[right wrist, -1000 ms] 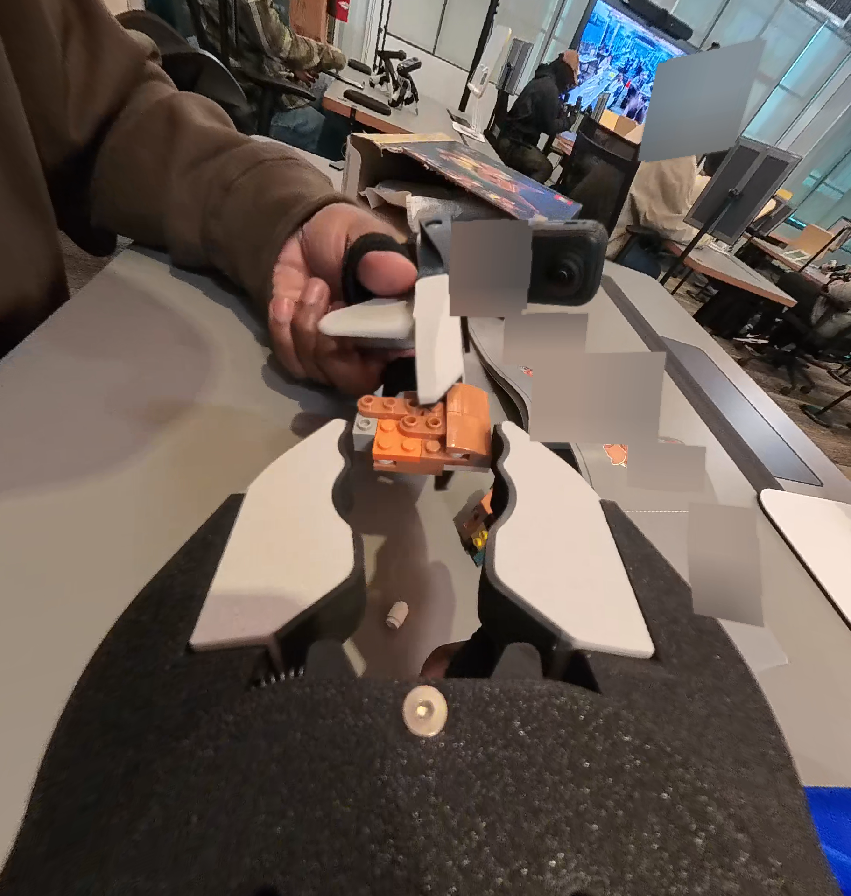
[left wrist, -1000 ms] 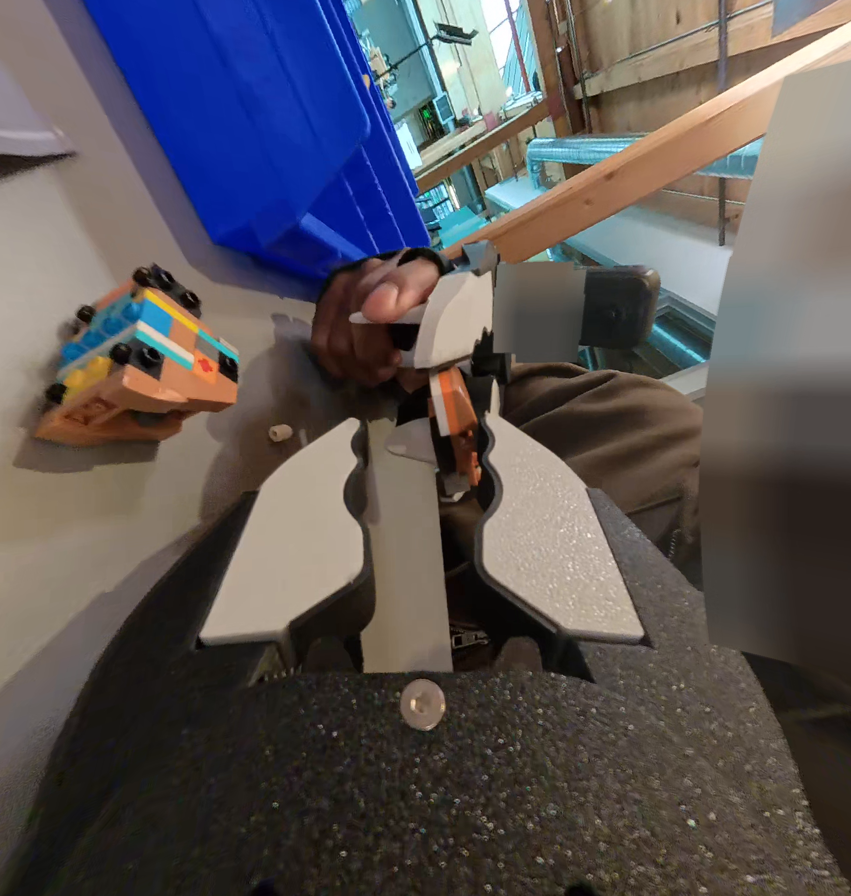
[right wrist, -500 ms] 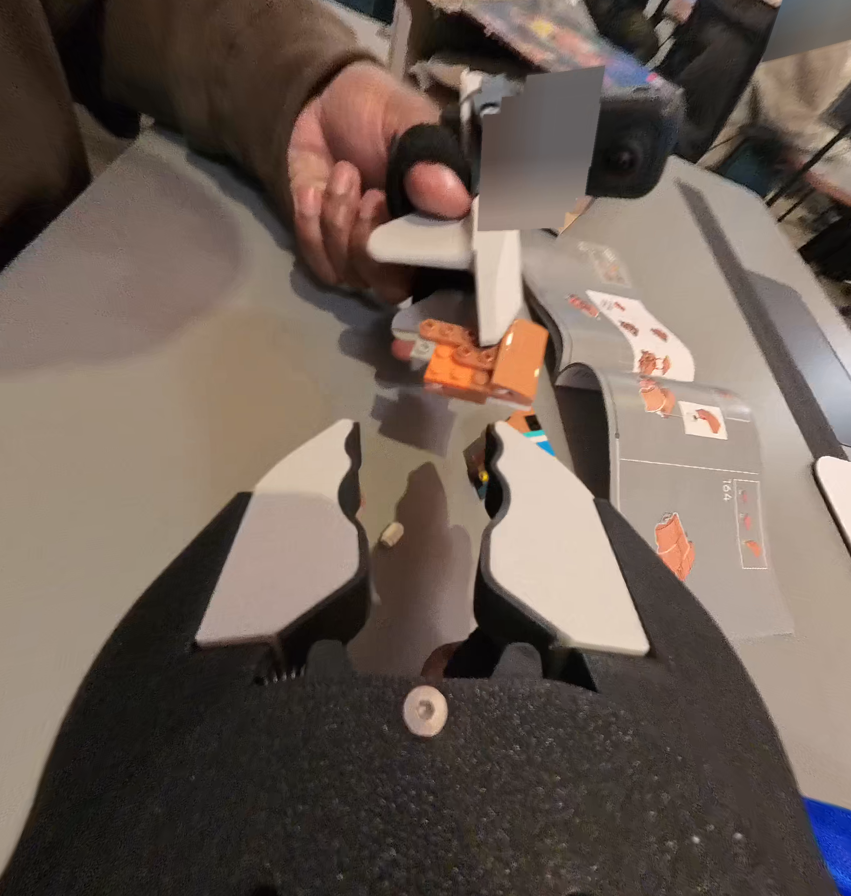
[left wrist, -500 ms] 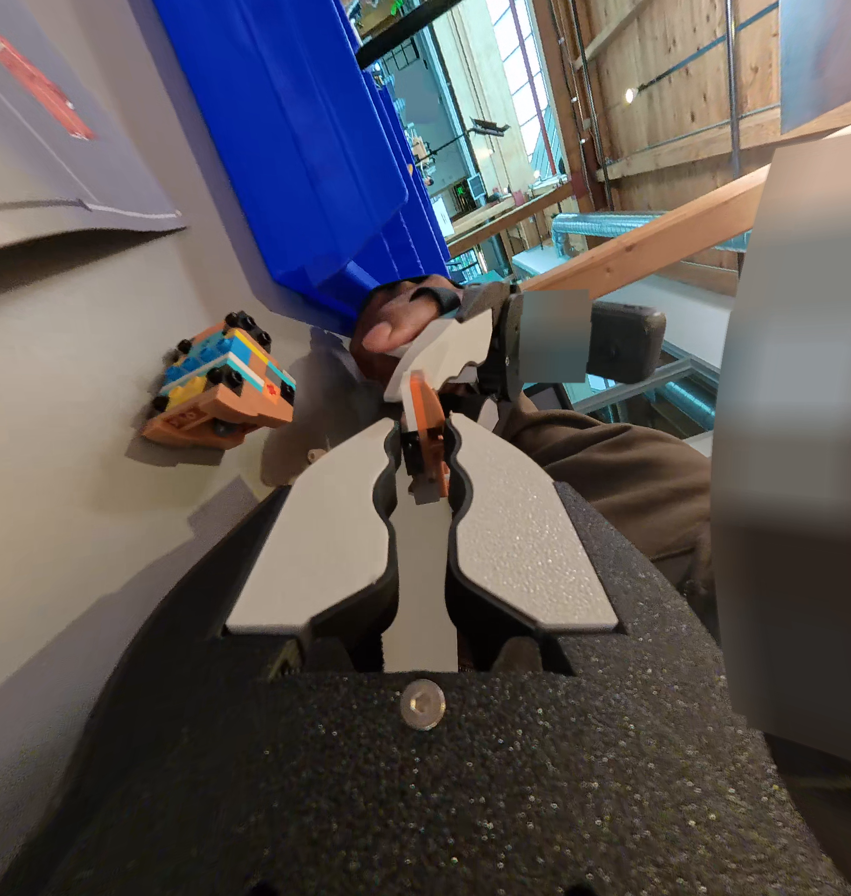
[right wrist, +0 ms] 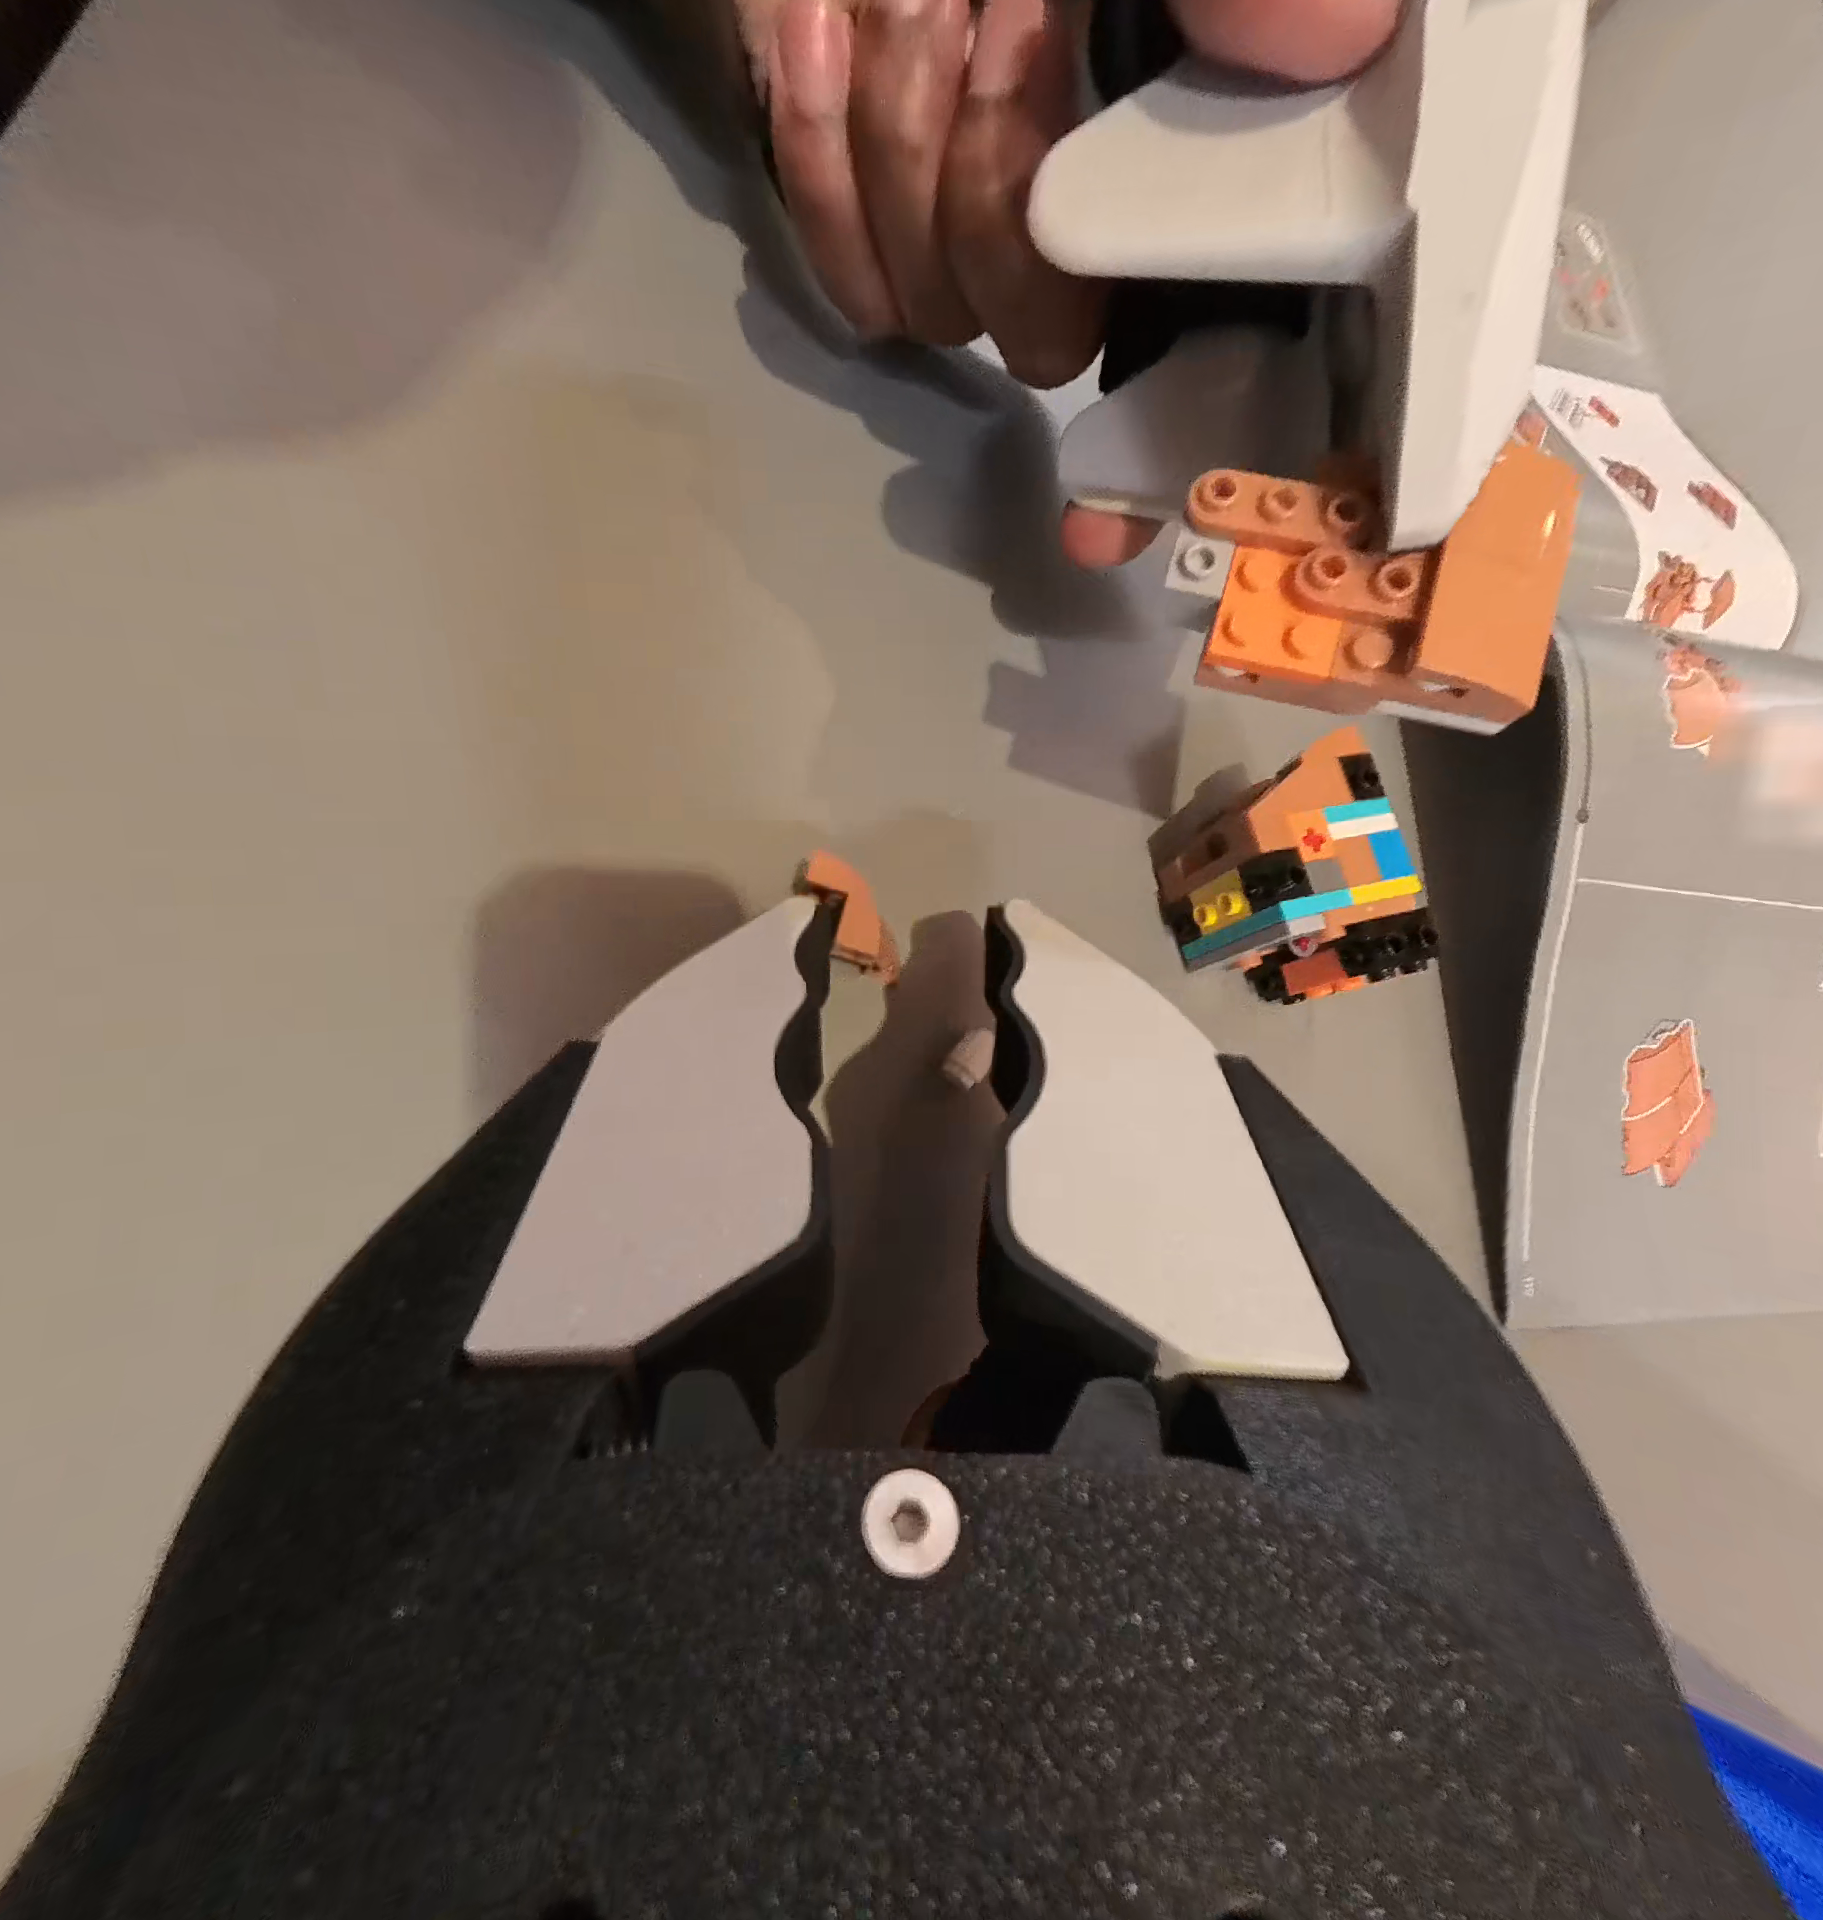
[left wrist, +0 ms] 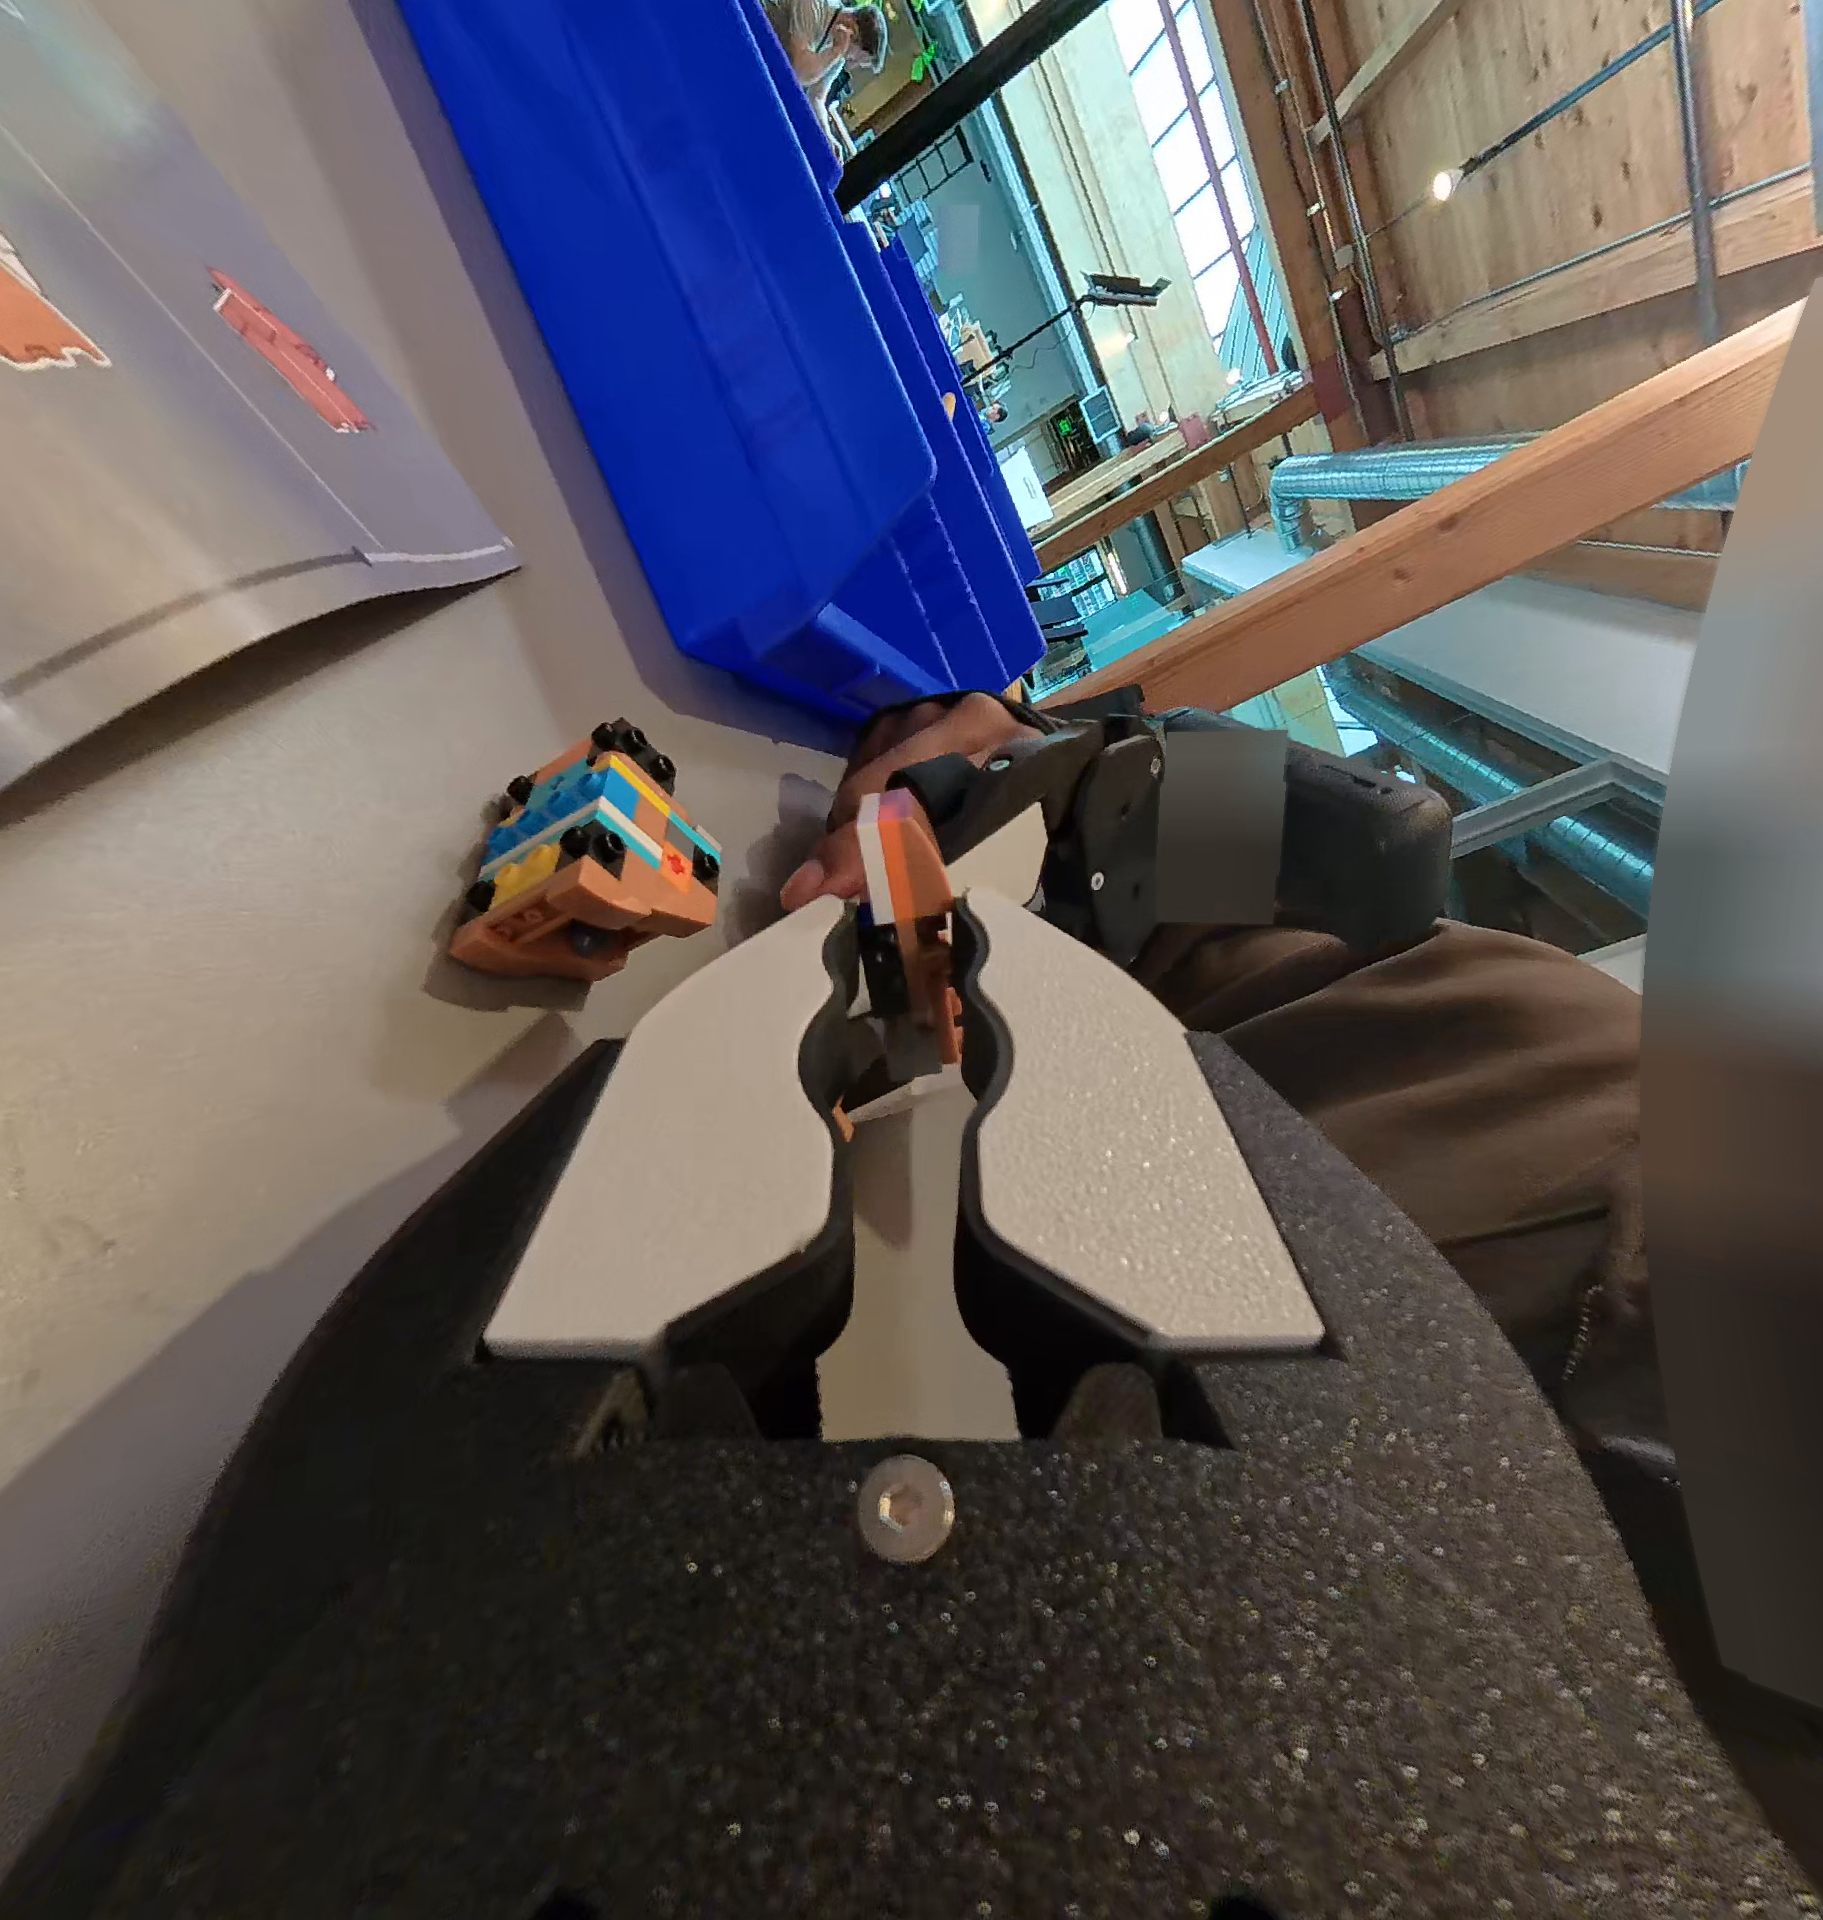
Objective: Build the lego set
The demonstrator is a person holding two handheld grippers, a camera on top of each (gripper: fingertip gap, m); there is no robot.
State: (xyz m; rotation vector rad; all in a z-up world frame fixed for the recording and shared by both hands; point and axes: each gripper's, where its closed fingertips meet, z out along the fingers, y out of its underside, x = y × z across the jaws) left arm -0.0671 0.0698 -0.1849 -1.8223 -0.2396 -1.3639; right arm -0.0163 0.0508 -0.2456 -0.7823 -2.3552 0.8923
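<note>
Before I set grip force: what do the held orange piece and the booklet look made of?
Orange assembly: hard moulded plastic, probably, with crisp studs and a soft sheen. Instruction booklet: glossy paper, judging by its curling pages that catch the light.

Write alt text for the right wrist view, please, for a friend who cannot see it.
Seen from above its own open tongs, the camera looks down at a grey table where a small curved orange brick and a tan peg lie. Beyond, the other tongs hold an orange brick assembly above a multicoloured brick model, beside an instruction booklet.
</note>
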